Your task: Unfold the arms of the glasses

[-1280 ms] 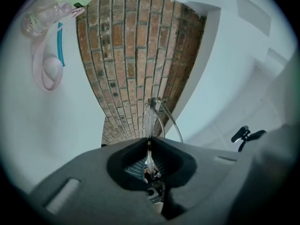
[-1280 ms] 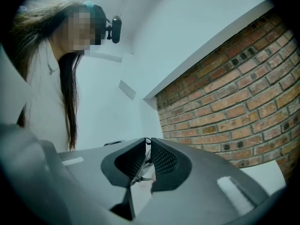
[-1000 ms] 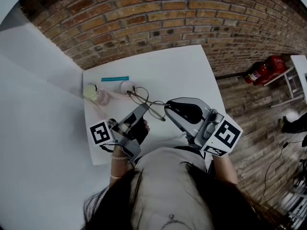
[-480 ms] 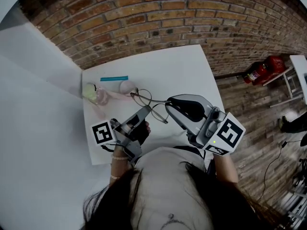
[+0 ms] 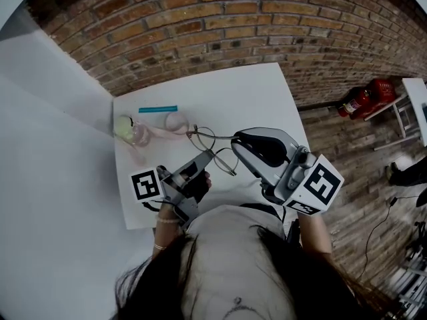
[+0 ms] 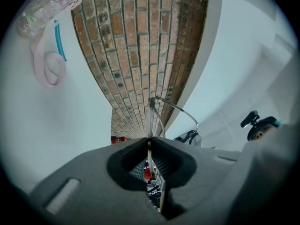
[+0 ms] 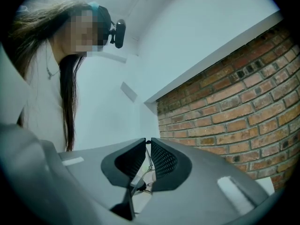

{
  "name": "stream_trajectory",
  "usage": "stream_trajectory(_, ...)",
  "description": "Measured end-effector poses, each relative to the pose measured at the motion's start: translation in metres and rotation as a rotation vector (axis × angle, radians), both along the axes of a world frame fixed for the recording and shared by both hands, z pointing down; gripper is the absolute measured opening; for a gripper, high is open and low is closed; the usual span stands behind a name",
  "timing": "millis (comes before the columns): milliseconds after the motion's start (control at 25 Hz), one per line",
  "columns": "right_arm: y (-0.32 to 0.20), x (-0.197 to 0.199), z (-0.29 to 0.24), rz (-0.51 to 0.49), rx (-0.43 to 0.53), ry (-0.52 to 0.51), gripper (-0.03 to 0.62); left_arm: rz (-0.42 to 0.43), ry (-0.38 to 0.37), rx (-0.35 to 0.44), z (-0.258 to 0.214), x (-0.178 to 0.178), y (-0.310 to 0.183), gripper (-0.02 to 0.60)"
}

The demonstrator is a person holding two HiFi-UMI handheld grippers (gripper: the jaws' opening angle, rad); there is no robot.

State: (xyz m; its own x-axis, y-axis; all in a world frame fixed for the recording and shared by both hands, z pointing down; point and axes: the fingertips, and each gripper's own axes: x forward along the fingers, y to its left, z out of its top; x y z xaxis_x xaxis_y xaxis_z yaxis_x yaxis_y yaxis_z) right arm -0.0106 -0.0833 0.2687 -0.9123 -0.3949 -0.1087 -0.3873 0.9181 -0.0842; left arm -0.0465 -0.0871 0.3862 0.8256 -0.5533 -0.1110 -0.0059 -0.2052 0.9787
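Observation:
Thin wire-rimmed glasses [image 5: 215, 149] hang above the white table [image 5: 267, 99], held between both grippers. My left gripper [image 5: 208, 157] comes from the lower left and is shut on the frame; in the left gripper view the rim [image 6: 153, 110] and a curved arm rise from the closed jaws. From the right, my right gripper [image 5: 235, 140] is shut on the end of one arm of the glasses. The right gripper view shows that thin wire arm [image 7: 148, 150] pinched between the ribbed pads [image 7: 162, 159].
A pink bottle with a green cap [image 5: 131, 131], its pink strap [image 5: 175, 123] and a teal stick [image 5: 158, 109] lie at the table's far left. A brick wall runs behind the table. Red fire extinguishers [image 5: 363, 99] stand on the floor at right.
The right gripper has drawn to the right and slightly up with the arm's end, and the arm has swung further out from the frame. The left gripper has shifted a little with the glasses.

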Motion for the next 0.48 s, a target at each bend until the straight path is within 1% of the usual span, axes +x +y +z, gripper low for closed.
stream_trajectory(480, -0.0079, 0.0005, -0.0094, 0.003, 0.035, 0.017, 0.043, 0.050, -0.011, -0.010, 0.0046, 0.0098, 0.0064, 0.021)
